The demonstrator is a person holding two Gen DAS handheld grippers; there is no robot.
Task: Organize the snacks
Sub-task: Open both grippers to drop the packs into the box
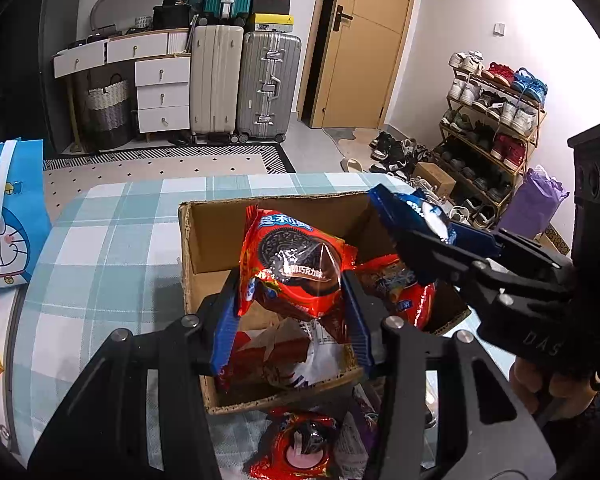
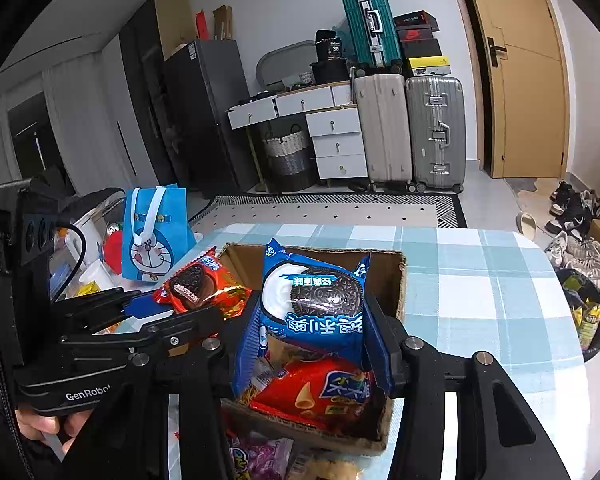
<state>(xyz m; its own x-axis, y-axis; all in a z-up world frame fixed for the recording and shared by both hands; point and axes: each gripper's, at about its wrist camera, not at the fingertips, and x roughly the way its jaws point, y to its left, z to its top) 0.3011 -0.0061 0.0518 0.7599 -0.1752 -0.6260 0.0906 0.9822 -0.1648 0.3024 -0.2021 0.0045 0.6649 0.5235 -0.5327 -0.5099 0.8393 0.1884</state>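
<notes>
- Right, from the left wrist view: my left gripper (image 1: 292, 304) is clamped on the red Oreo packet (image 1: 296, 268), holding it above the cardboard box (image 1: 204, 220), just past the box's near half. My right gripper (image 1: 424, 236) comes in from 3 o'clock, pinching the blue Oreo packet (image 1: 424, 208) over the box's far right corner.
- Inside the box I see a red snack bag (image 1: 412, 292) at 3 o'clock of my packet and more wrappers beneath. Another red packet (image 1: 300, 444) lies on the checked tablecloth (image 1: 112, 240) at 6 o'clock, outside the box.
- From the right wrist view: the right gripper (image 2: 312, 328) grips the blue Oreo packet (image 2: 312, 296) over the box (image 2: 400, 280), with a red corn-snack bag (image 2: 320, 392) lying below it. The left gripper (image 2: 188, 308) sits at 9 o'clock with the red packet (image 2: 200, 284).
- I judge both packets are about to be dropped in. I would lower each closer to the pile before opening, and release one at a time so the grippers don't collide.
</notes>
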